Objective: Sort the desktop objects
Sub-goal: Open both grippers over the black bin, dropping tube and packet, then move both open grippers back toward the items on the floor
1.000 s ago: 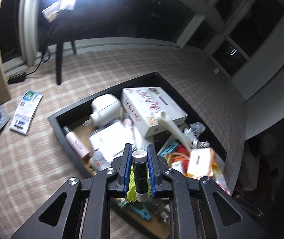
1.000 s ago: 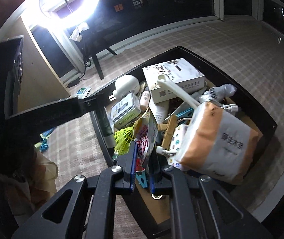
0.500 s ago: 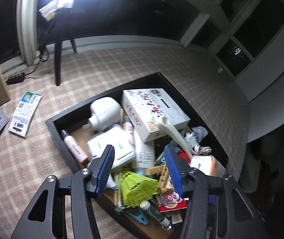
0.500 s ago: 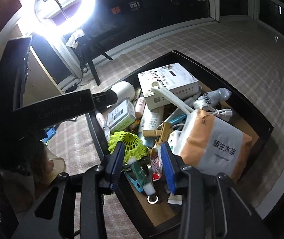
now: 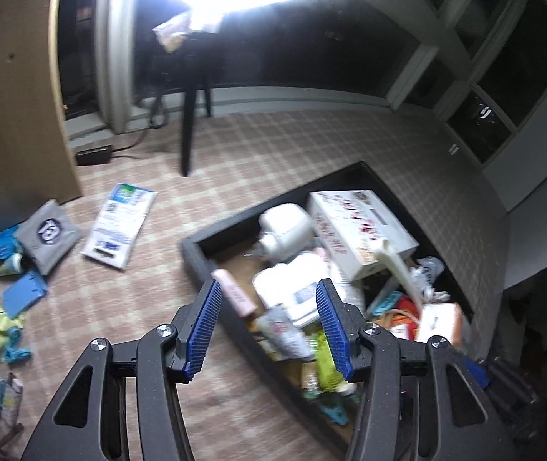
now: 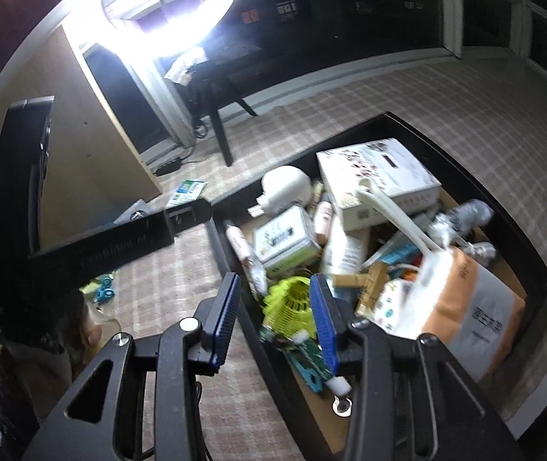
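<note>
On the checked cloth at the far left of the left wrist view lies a loose heap of small things, among them a blue card (image 5: 24,294), a grey pouch (image 5: 47,232) and a white leaflet (image 5: 120,226), all well apart from the black tray (image 5: 193,247). The left gripper (image 5: 269,320) hangs released, its blue-padded jaws spread wide with nothing between them, above the tray's near-left wall, with a pink tube (image 5: 235,296) just beside its left jaw. In the right wrist view the left gripper's dark body (image 6: 120,244) crosses the left side and hides part of the cloth. The right gripper (image 6: 273,307) also stands spread and empty over the tray's near wall, a yellow-green shuttlecock (image 6: 290,303) between its jaws but ungrasped. Further right, a white box (image 6: 379,180) fills the tray's far end, a white shoehorn (image 6: 396,211) leans across it, and an orange-and-white tissue pack (image 6: 465,307) crowds the right side.
</note>
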`<state>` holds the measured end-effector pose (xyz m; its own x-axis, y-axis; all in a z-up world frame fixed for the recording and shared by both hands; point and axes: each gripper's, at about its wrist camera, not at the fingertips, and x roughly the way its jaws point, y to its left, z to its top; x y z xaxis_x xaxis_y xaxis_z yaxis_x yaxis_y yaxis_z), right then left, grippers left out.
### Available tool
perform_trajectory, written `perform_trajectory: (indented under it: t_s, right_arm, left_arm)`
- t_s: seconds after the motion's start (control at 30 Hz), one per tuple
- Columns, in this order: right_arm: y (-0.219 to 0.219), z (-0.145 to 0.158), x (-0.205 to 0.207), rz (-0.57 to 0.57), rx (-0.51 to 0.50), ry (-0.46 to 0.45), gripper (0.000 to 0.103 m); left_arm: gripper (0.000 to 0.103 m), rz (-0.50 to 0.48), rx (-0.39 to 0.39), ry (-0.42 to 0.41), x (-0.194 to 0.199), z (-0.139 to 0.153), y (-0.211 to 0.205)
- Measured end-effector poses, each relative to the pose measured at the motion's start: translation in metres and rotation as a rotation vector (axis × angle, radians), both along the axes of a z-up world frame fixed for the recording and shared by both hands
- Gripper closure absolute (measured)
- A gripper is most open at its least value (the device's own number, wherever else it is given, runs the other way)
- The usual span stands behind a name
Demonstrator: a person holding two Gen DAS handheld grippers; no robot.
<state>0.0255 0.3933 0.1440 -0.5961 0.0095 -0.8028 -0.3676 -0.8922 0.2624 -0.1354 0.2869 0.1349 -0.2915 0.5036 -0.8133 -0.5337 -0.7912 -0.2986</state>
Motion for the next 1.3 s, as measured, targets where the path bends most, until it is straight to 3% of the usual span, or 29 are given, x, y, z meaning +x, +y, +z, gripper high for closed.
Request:
perform_trajectory:
  t_s: [0.3, 0.9, 1.1, 1.17, 1.3]
  right_arm:
    - [-0.033, 0.002, -0.047, 0.133, 0.000, -0.004, 0.066]
    - [-0.089, -0.033, -0.152, 0.343, 0.003, -0.072, 0.066]
    - [-0.099, -0.051, -0.187, 0.398, -0.002, -0.157, 0.064]
    - [-0.100, -0.055, -0.198, 0.404, 0.000, -0.179, 0.058]
    - [-0.109, -0.058, -0.213, 0.433, -0.015, -0.188, 0.058]
  left_arm:
    - [0.055, 0.144, -0.022, -0.009, -0.024, -0.008, -0.061]
    - [0.055, 0.403, -0.113, -0.015, -0.074, -0.036, -0.168]
    - [0.055, 0.534, -0.138, -0.079, -0.086, -0.054, -0.229]
    - [0.055, 0.559, -0.134, -0.102, -0.086, -0.060, -0.243]
    - [0.055, 0.587, -0.135, -0.132, -0.085, -0.071, -0.261]
